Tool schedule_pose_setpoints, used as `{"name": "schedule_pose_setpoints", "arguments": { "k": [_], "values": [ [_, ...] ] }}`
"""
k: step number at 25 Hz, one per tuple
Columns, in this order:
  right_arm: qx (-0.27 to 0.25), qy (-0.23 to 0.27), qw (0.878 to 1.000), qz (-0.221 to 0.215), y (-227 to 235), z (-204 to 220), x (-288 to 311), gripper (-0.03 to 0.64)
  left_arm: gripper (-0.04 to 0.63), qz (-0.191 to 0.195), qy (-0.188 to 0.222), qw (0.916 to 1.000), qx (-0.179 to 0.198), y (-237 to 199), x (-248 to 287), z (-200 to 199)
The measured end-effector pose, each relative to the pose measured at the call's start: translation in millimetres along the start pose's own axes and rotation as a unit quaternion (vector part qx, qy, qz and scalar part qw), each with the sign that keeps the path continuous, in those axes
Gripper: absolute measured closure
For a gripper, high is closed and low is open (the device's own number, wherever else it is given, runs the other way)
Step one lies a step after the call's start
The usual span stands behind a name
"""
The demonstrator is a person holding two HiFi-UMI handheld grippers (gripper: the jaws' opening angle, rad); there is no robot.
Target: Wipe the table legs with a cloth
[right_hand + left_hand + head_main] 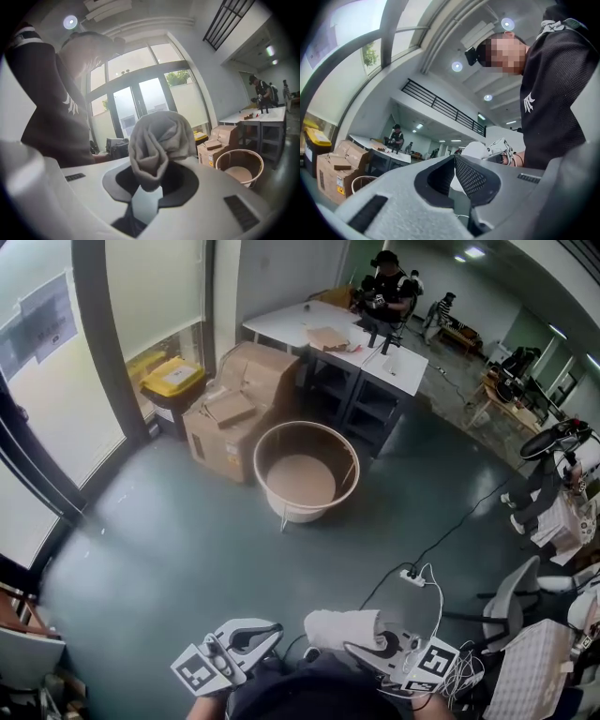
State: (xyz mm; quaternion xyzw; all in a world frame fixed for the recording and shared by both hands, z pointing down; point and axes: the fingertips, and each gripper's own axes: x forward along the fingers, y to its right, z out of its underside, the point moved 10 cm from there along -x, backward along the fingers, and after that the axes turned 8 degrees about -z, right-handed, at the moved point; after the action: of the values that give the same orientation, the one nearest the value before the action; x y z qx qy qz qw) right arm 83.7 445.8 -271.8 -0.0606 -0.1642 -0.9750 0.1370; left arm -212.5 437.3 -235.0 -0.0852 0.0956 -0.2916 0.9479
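Right claw (147,180) is clenched on the cloth (159,140), a pale grey wad that bulges up past the jaw tips. It is held low, close to the person's body. Left claw (453,161) is closed on nothing, its pads meeting at the tips, and in the head view it hangs just beside the right one.

Green floor (178,540) fills most of the head view. Across it stand the white tables (405,371) on dark legs (354,395), well apart from both claws. Left of them are stacked boxes (239,409), with a round tub (272,442) just in front and a yellow-lidded bin (173,379) by the window. A cable and power strip (412,577) lie on the floor to the right, near the claws.

By my reading this is the approach step, and no leg has been touched. The cloth is gripped and ready but sits far from any leg.

The next move calls for walking to the tables — passing the tub and keeping clear of the cable — then crouching. The right claw has to come down beside a leg so the protruding wad, not the jaw tips, presses on the metal and can be drawn along it. The left claw has no job that I can see, other than perhaps steadying.
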Motion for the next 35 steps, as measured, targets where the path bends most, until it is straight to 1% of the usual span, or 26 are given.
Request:
{"name": "schedule_pose_setpoints", "arguments": {
  "k": [3, 7, 9, 13, 15, 19, 22, 24, 27, 29, 32, 35],
  "values": [
    [-0.009, -0.003, 1.0, 0.0, -0.6, 2.2, -2.3, 0.549, 0.588, -0.014, -0.008, 0.9998, -0.008, 10.3, 0.4, -0.6],
    [-0.012, 0.015, 1.0, -0.012, -1.1, 6.4, -23.4, 0.549, 0.588, -0.034, -0.033, 0.9988, -0.013, 25.0, 4.6, 7.6],
    [-0.002, 0.034, 0.999, -0.013, 1.6, 14.5, -43.4, 0.549, 0.588, -0.034, -0.048, 0.9981, -0.017, 35.9, 16.7, 15.0],
    [0.027, 0.069, 0.997, -0.018, 8.8, 25.5, -81.1, 0.549, 0.588, -0.032, -0.045, 0.9977, -0.04, 66.3, 45.7, 20.8],
    [0.03, 0.076, 0.996, -0.025, 13.7, 28.8, -92.9, 0.549, 0.588, -0.027, -0.051, 0.9972, -0.047, 78.9, 58.8, 26.3],
    [0.03, 0.081, 0.996, -0.031, 12.4, 36.5, -109.3, 0.549, 0.589, 0.001, -0.067, 0.9965, -0.05, 99.8, 74.6, 33.1],
    [0.029, 0.086, 0.996, -0.023, 6.3, 45.9, -132.2, 0.549, 0.588, 0.025, -0.066, 0.9951, -0.07, 112.9, 90.2, 38.1],
    [0.028, 0.089, 0.996, -0.015, -1.5, 50.1, -146.5, 0.549, 0.589, 0.036, -0.07, 0.9949, -0.063, 122.8, 100.7, 37.0],
    [0.027, 0.097, 0.995, -0.012, -12.5, 52.5, -157.9, 0.549, 0.588, 0.044, -0.081, 0.9951, -0.035, 134.3, 110.1, 29.2],
    [0.025, 0.101, 0.994, -0.011, -15.4, 53.8, -163.2, 0.549, 0.588, 0.048, -0.076, 0.9957, -0.023, 140.6, 115.3, 24.7],
    [0.026, 0.102, 0.994, -0.017, -17.2, 57.1, -168.2, 0.549, 0.588, 0.048, -0.063, 0.9967, -0.018, 150.7, 120.3, 24.1],
    [0.026, 0.095, 0.995, -0.03, -21.5, 61.4, -169.3, 0.549, 0.588, 0.036, -0.058, 0.9975, -0.02, 162.7, 114.6, 30.3]
  ]
}}
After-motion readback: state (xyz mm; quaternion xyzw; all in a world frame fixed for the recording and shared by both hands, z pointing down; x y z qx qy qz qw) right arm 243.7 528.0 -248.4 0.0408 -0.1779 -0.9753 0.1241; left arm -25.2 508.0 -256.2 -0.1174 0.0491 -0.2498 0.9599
